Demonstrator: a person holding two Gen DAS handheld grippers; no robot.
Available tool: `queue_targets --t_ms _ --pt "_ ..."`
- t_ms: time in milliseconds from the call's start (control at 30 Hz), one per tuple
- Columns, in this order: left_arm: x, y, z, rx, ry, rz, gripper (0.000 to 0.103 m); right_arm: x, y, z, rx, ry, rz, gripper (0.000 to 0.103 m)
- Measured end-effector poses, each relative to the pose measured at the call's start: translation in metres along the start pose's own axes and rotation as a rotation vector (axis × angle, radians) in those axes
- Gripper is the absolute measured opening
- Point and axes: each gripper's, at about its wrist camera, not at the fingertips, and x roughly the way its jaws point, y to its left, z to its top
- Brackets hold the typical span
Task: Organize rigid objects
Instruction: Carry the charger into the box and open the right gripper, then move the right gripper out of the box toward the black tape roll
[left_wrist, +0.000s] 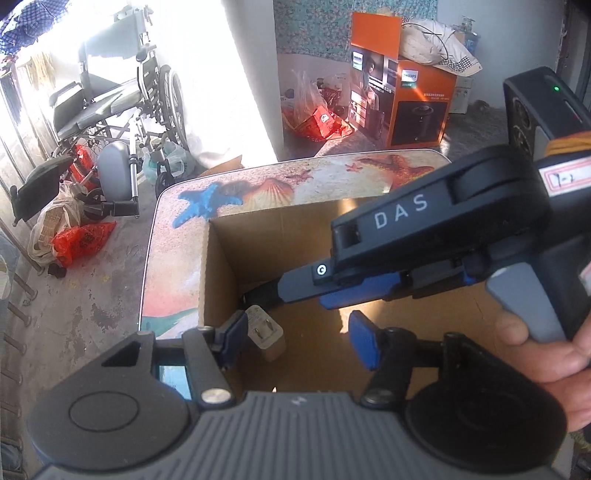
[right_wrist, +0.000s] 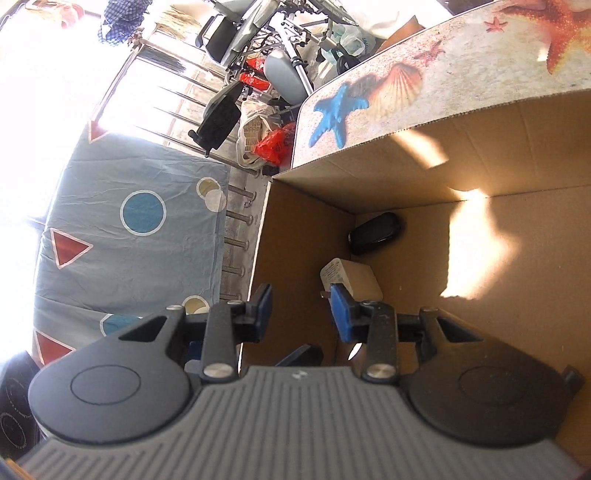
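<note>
Right wrist alone shows black case (right_wrist: 375, 233) in box (right_wrist: 306, 229) corner.

Harsh sunlight floods a grey concrete floor (left_wrist: 92, 295); a wheelchair (left_wrist: 122, 99) stands by the white wall (left_wrist: 236, 74), an orange carton (left_wrist: 399, 96) beyond the seashell-print tabletop (left_wrist: 177, 251).

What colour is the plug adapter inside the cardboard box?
White; the plug adapter shows best in the right wrist view.

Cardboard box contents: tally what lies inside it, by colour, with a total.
Inside the cardboard box:
White: 1, the plug-in charger
Black: 1, a rounded object in the corner, possibly a computer mouse
Total: 2
Neither gripper holds anything, and the box floor nearest the cameras is partly hidden.
</note>
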Motion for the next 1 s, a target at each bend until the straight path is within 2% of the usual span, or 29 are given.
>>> queue_targets --t_ms 133,267,367,467,600,733,867,1000 --pt "-0.043 -0.004 -0.020 0.000 -0.086 0.002 0.070 -0.053 0.018 -0.023 -0.071 -0.084 0.031 0.040" --pt "-0.089 -0.010 -0.055 -0.033 -0.165 0.001 0.073 -0.110 0.027 -0.058 -0.140 -0.173 0.061 0.041" --pt "-0.110 -0.015 -0.087 -0.076 -0.193 -0.020 0.074 -0.142 0.023 -0.088 -0.180 -0.223 0.070 0.042" --pt "-0.114 -0.026 -0.118 -0.099 -0.174 -0.064 0.075 -0.166 0.014 -0.126 -0.213 -0.261 0.057 0.043" --pt "-0.104 -0.042 -0.155 -0.075 -0.108 -0.134 0.074 -0.165 -0.004 -0.174 -0.235 -0.244 0.001 0.044" --pt "-0.087 -0.060 -0.183 -0.036 -0.052 -0.170 0.074 -0.139 -0.022 -0.213 -0.251 -0.181 -0.088 0.044" --pt "-0.069 -0.078 -0.204 0.003 -0.005 -0.182 0.073 -0.120 -0.039 -0.234 -0.253 -0.143 -0.146 0.044" --pt "-0.055 -0.095 -0.216 0.053 0.014 -0.187 0.067 -0.108 -0.046 -0.243 -0.268 -0.126 -0.187 0.044"
